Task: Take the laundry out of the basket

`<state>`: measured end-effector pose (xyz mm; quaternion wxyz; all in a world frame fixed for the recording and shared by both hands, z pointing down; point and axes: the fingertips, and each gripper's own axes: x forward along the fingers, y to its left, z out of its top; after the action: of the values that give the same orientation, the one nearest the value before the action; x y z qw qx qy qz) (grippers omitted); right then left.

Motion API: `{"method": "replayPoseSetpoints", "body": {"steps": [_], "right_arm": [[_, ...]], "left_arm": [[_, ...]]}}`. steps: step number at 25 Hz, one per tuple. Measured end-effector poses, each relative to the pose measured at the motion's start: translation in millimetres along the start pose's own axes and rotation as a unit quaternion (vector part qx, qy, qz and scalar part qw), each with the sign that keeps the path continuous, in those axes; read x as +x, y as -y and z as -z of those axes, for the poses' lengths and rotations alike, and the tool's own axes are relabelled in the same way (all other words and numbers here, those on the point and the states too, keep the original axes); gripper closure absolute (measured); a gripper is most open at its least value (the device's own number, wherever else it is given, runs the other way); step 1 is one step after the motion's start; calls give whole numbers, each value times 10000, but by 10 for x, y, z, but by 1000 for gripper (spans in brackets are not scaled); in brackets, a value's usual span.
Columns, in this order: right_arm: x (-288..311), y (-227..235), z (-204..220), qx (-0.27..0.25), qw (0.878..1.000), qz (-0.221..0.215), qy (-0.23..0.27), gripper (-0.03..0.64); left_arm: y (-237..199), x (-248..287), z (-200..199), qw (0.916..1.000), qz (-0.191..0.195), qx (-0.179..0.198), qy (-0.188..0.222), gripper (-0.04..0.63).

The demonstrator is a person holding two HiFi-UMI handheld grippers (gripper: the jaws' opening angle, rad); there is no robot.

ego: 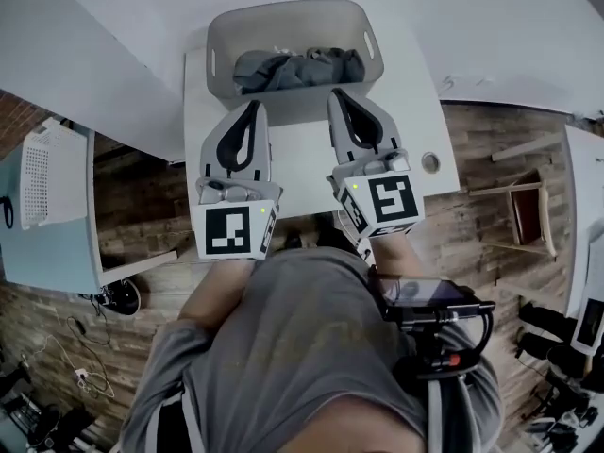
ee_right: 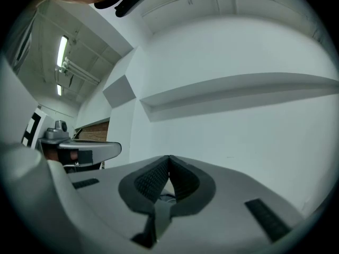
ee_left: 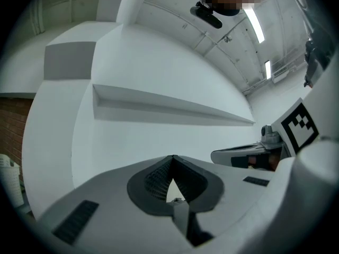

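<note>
A light grey laundry basket [ego: 219,36] stands at the far end of a small white table [ego: 300,159]. Dark grey laundry [ego: 297,68] lies bunched inside it. My left gripper [ego: 253,107] is held over the table just short of the basket's near wall, jaws shut and empty. My right gripper [ego: 338,96] hovers beside it, also shut with nothing in it. In the left gripper view the left gripper [ee_left: 172,159] points up at a white wall with its tips touching. The right gripper [ee_right: 169,158] does the same in the right gripper view. Neither gripper view shows the basket.
A round hole [ego: 430,162] sits near the table's right edge. A white perforated bin [ego: 42,173] rests on a pale blue surface at the left. A wooden chair [ego: 528,210] stands on the brick-pattern floor at the right. White walls surround the basket.
</note>
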<state>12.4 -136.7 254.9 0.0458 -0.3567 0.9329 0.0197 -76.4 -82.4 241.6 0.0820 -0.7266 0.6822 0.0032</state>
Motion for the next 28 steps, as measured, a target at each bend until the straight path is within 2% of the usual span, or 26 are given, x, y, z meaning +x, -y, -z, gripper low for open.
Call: {"method": "replayPoseSetpoints", "body": {"steps": [9,16,28], "right_arm": [[561,332,-118,-66,9990,-443,86,610],[846,439,-115,-67,9976,-692,-4,611],[1417,489,126,-61,9928,-1153,-317,611]], "left_arm": [[-177,537,-44,9992,-399,49,62,588],[-332,835,-102,9985,-539,92,54,588],[-698,1248,40,9969,-761,81,-197,588]]}}
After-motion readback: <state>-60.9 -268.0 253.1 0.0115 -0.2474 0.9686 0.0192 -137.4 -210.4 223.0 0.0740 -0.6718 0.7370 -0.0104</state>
